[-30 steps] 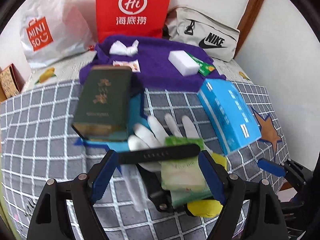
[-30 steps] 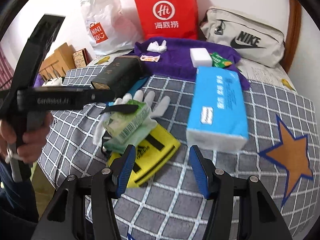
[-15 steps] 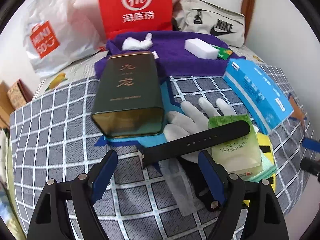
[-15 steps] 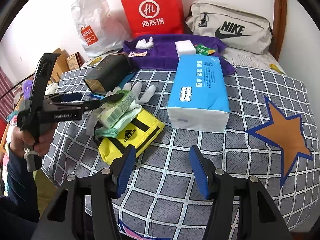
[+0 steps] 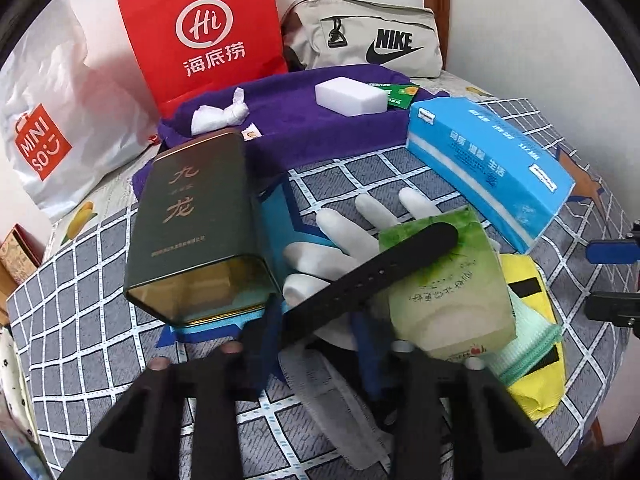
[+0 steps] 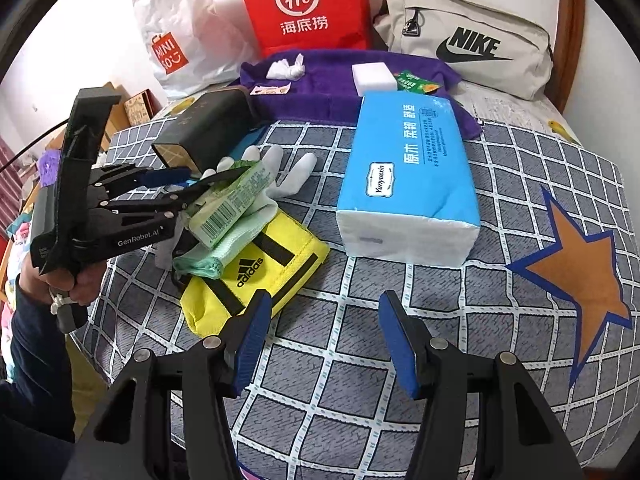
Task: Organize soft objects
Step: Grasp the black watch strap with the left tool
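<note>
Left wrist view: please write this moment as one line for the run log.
left tool: astride black strap, grip unclear | right tool: open, empty | strap: across green tissue pack, white glove

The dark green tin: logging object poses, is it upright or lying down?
Lying down: the dark green tin rests on its broad side on the checked bedspread.

Red paper bag [image 5: 204, 36] — dark tin [image 5: 196, 216]
</note>
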{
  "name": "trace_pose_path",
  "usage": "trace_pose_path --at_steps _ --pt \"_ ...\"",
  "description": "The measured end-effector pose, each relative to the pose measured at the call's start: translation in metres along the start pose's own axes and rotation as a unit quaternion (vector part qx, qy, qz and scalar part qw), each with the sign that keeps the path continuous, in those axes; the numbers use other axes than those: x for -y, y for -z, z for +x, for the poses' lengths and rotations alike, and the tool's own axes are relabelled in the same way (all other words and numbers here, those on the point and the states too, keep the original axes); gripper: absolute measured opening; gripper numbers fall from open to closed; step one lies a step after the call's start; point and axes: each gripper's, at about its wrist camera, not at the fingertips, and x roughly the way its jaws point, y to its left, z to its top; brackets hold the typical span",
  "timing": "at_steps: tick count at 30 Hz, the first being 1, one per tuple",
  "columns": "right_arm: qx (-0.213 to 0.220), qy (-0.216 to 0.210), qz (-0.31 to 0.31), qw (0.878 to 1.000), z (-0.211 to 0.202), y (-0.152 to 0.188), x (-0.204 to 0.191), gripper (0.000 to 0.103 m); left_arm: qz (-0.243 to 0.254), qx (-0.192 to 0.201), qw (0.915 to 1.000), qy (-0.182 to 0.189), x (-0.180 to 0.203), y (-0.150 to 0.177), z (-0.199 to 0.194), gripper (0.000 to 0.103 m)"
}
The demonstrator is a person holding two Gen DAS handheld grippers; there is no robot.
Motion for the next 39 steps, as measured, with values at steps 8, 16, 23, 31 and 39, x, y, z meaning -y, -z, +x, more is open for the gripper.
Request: trace_pose_path --at_steps 8,16,23,31,39 --pt "-0.005 -0.002 -0.012 1.0 0.003 0.0 -0.008 0.056 -0.021 0.015 0.9993 0.028 -0.011 0.0 -0.029 0.009" --pt "-0.006 -0.011 -0.015 1.0 0.004 0.001 -0.012 0.056 -0.054 0.0 0.9974 0.048 -0.017 -0.002 -0.021 0.009" --pt "-0.011 -0.01 -0.017 1.0 0.003 0.003 -0.011 0.056 -0.051 -0.011 0.9984 0.022 -0.012 -0.011 0.002 0.009" --pt "-0.018 -0.01 -0.01 1.0 0.009 0.003 -0.007 0.056 -0.048 -0.017 0.9986 0.015 -0.01 -0.013 0.015 0.009" --pt "-0.012 -0.013 -0.014 1.0 0.006 0.001 -0.012 0.056 -0.07 -0.006 0.9973 0.023 -0.019 -0.016 -0.009 0.005"
